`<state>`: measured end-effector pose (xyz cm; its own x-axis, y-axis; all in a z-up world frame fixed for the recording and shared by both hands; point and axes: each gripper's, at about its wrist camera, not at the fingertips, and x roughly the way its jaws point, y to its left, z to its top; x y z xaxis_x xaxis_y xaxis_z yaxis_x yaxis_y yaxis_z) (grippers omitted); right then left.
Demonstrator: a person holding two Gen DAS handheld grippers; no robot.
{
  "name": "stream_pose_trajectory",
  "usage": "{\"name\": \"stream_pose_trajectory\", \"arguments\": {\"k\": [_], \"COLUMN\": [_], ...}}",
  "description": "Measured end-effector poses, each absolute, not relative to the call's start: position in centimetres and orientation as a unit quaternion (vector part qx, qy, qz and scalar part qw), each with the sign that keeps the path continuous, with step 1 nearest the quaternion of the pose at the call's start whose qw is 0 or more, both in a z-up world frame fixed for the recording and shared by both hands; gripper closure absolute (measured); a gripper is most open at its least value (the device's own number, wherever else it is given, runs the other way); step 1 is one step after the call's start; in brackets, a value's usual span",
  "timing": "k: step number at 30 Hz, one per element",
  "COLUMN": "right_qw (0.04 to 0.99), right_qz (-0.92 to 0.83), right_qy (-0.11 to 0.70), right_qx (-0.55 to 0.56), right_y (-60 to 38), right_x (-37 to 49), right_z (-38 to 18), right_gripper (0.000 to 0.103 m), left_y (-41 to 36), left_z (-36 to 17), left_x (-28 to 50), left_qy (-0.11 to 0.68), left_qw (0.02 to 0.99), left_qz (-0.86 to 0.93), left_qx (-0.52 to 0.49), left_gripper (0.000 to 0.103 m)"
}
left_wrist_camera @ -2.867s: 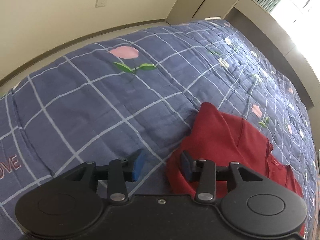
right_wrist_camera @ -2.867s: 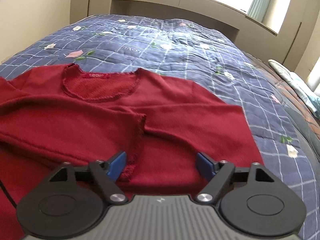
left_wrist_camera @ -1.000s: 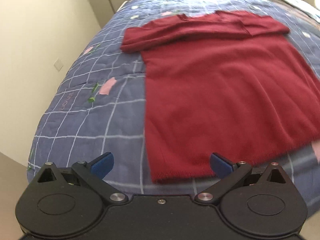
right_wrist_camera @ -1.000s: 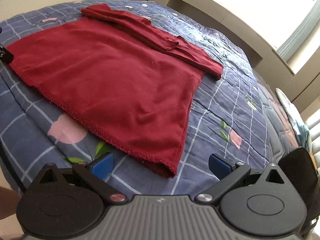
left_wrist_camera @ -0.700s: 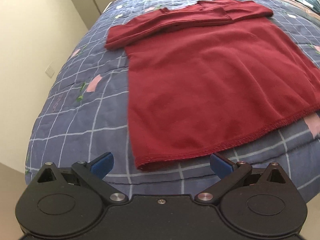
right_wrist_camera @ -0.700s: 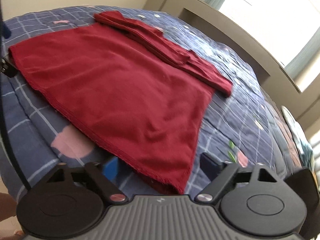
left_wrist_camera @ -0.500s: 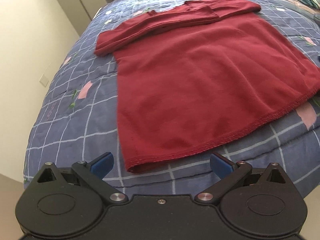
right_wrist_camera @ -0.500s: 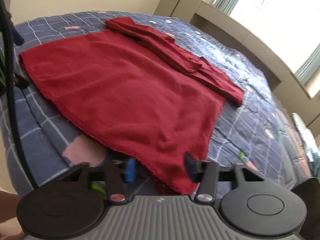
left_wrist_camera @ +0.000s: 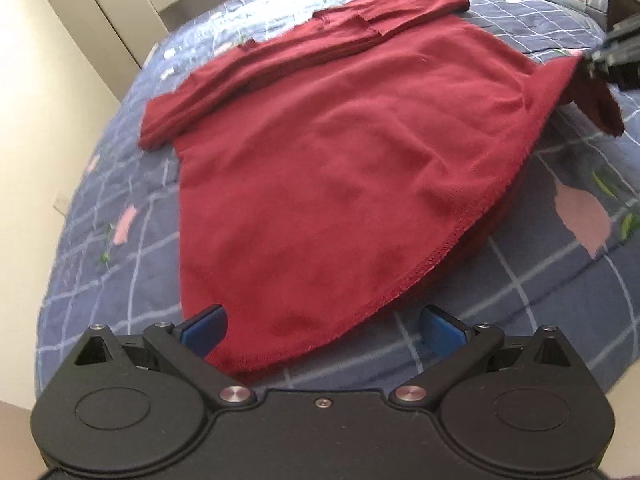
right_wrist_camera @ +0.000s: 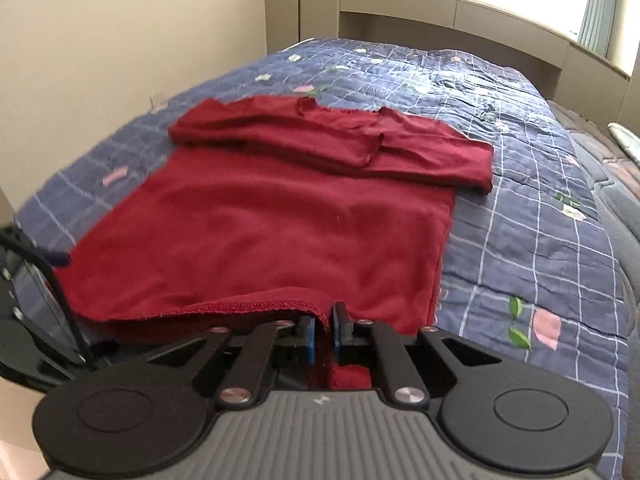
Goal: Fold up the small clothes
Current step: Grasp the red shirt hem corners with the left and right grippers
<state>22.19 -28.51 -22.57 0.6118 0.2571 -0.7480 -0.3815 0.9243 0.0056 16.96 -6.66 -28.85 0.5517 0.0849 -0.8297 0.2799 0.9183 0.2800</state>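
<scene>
A dark red sweater point(left_wrist_camera: 340, 168) lies flat on the bed, its sleeves folded across the top; it also shows in the right wrist view point(right_wrist_camera: 280, 216). My left gripper point(left_wrist_camera: 324, 326) is open, its blue pads on either side of the sweater's near left hem corner, which lies between them. My right gripper point(right_wrist_camera: 323, 330) is shut on the right hem corner and lifts it a little off the quilt. In the left wrist view the right gripper point(left_wrist_camera: 612, 60) shows at the far right with the raised corner hanging from it.
The bed has a blue checked quilt point(right_wrist_camera: 528, 184) with pink flowers. A beige wall point(right_wrist_camera: 80, 40) stands left, a window ledge point(right_wrist_camera: 460, 12) beyond the bed. The left gripper's body point(right_wrist_camera: 24, 312) shows at the left edge of the right wrist view.
My right gripper closed on the sweater's right hem corner and raised it. My left gripper moved in to the left hem corner, still open.
</scene>
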Motion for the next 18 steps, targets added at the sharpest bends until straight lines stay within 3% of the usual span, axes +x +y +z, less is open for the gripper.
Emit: {"name": "stream_pose_trajectory", "arguments": {"k": [3,14,17,18], "right_qw": [0.896,0.889,0.882,0.879], "right_qz": [0.178,0.18,0.181,0.181], "right_qy": [0.401,0.414,0.426,0.431], "right_qx": [-0.06,-0.074,-0.091,-0.099], "right_y": [-28.8,-28.7,-28.6,-28.6], "right_x": [22.9,23.3,23.0,22.9], "right_z": [-21.8,-21.8,-22.6,-22.9], "right_gripper": [0.093,0.096,0.095,0.095], "left_y": [-6.9,-4.8,-4.1,-4.0], "left_z": [-28.9,-28.5,-28.0,-27.9], "left_x": [17.6,18.6,18.6,18.6], "left_qy": [0.461,0.453,0.454,0.456], "left_qw": [0.862,0.853,0.849,0.848], "left_qz": [-0.052,-0.012,-0.011,-0.015], "left_qx": [0.204,0.258,0.269,0.271], "left_gripper": [0.003,0.028,0.045,0.058]}}
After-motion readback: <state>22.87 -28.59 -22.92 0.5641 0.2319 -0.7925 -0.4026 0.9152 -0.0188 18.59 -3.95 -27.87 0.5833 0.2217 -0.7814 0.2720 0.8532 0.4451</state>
